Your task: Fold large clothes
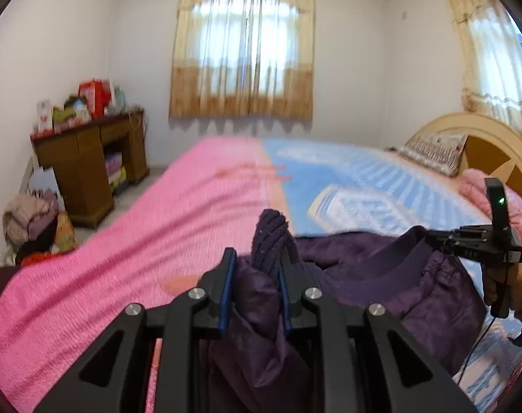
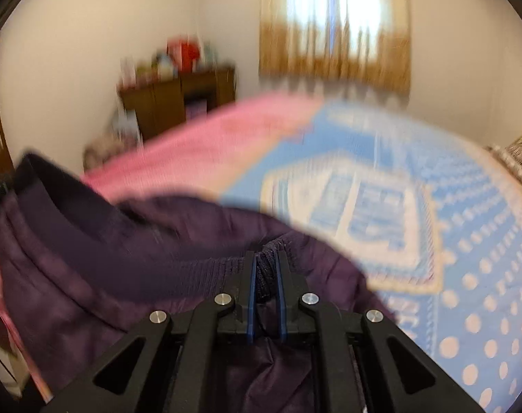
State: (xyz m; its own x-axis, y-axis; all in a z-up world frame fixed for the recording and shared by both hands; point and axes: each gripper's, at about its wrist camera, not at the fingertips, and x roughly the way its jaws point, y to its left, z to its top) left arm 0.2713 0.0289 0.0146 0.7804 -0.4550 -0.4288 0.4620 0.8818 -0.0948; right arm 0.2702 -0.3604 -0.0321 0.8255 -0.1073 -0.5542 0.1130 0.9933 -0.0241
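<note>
Fingers (image 1: 226,292) of the left gripper (image 1: 254,296) are clenched on a bunched fold of the purple jacket (image 1: 415,303), a ribbed cuff (image 1: 273,237) standing up between them. Fingers (image 2: 250,296) of the right gripper (image 2: 265,292) are clamped on what appears to be the ribbed hem, though the right wrist view is blurred. The jacket is held above the bed (image 1: 158,213), over its pink and blue cover; its lower part is cut off by the frame. A hand (image 1: 508,289) at the edge is half hidden.
</note>
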